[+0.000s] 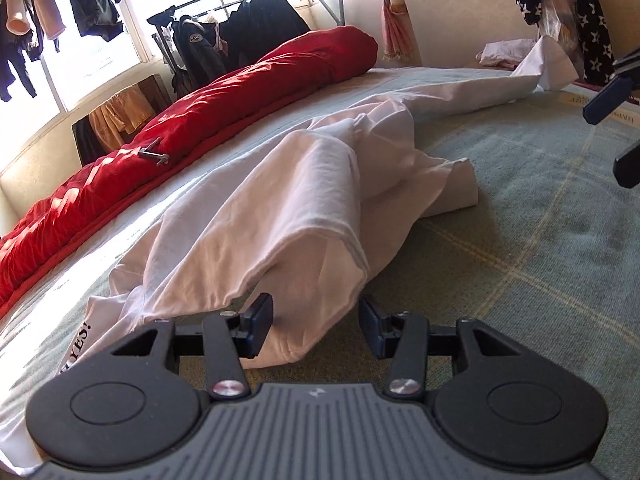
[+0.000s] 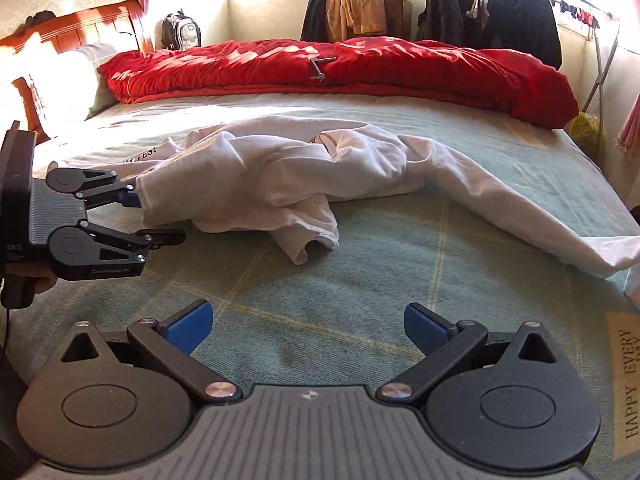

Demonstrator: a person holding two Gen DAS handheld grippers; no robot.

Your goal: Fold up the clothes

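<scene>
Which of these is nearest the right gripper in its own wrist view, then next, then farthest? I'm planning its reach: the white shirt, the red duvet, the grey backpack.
From the right gripper:
1. White shirt, crumpled on the bed straight ahead, mid-frame.
2. Red duvet, stretched along the bed's far edge behind the shirt.
3. Grey backpack, beyond the duvet, upper left by the wall.

Bare green blanket [image 2: 360, 280] in front — red duvet [image 2: 360, 64] beyond.

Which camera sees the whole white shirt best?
The right wrist view: the white shirt lies crumpled across the green bedspread, seen end to end. The left wrist view shows only its near edge by the left gripper, bunched and foreshortened.
</scene>
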